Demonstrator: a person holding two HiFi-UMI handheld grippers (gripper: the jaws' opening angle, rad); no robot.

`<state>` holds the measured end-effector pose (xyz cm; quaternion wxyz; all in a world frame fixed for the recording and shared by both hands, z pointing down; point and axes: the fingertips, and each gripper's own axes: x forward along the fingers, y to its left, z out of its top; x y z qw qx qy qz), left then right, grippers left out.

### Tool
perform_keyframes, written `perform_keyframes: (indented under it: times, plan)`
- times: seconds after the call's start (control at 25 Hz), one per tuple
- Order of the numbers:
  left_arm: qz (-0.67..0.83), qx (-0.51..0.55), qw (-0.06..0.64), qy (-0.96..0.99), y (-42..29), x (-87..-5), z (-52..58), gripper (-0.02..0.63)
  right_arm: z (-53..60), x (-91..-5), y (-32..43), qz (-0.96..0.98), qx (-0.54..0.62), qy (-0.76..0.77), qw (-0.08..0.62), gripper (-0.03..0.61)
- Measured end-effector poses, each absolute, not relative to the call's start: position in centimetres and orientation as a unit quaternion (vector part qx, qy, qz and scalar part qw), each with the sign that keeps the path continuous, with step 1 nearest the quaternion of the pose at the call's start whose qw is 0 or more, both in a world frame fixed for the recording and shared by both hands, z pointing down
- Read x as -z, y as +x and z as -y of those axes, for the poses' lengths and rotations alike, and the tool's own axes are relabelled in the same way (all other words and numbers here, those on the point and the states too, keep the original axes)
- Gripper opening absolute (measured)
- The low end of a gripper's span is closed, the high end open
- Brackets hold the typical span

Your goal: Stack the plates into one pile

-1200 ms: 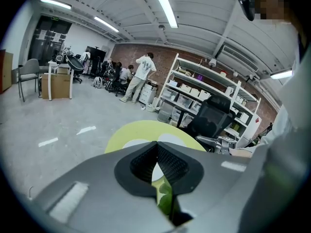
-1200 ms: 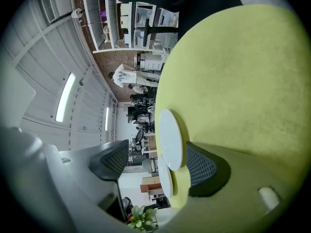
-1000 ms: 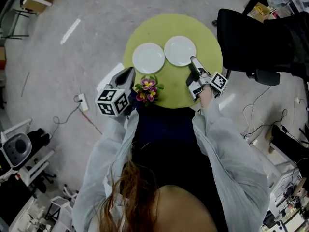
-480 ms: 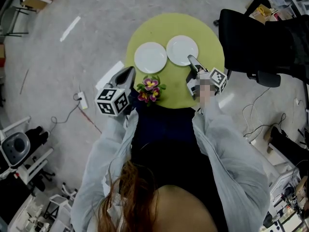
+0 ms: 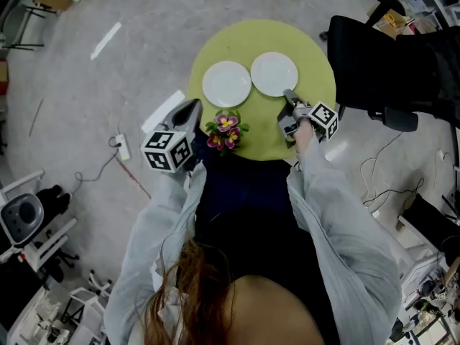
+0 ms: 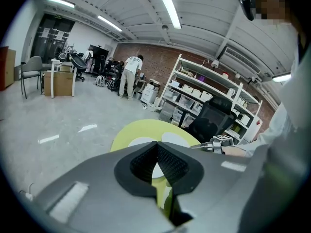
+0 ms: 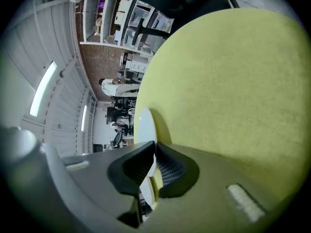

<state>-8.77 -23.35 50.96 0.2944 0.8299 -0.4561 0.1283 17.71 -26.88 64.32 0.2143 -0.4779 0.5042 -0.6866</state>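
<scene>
Round yellow-green surface (image 5: 309,45) carries two plates on its far half, side by side, not stacked. The left white round plate (image 5: 227,83) lies flat with nothing touching it. The right white round plate (image 5: 274,74) is just beside it. Can't tell whether the rims touch.

The right gripper (image 5: 289,94) is at the near rim of the right white round plate. Its fingers (image 7: 167,171) have just been closing and now pinch that rim. In the right gripper view the thin white plate edge runs between the dark ribbed pads. Can't tell if the plate is off the surface.

The left gripper (image 5: 192,108) hangs at the near-left edge of the surface, pointing toward the plates and well apart from both. Its fingers (image 6: 143,161) are pressed together at the tips with nothing between them. The left gripper view shows both plates and the right gripper beyond them.

A small bunch of purple and yellow flowers with green leaves (image 5: 226,129) sits at the near edge of the surface. It is between the two grippers, on the near side of the left white round plate and apart from it.

A black office chair (image 5: 381,56) stands to the right of the surface. The person's light grey sleeves (image 5: 338,214) lead up to both grippers.
</scene>
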Motion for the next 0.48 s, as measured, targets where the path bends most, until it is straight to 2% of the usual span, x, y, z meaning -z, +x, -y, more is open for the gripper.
perform_keyframes:
  times: [0.48]
  plan:
    - [0.463, -0.12, 0.293, 0.828, -9.5, -50.9, 22.5, 0.011, 27.3, -60.4, 18.1, -0.543, 0.652, -0.457, 0.267, 0.017]
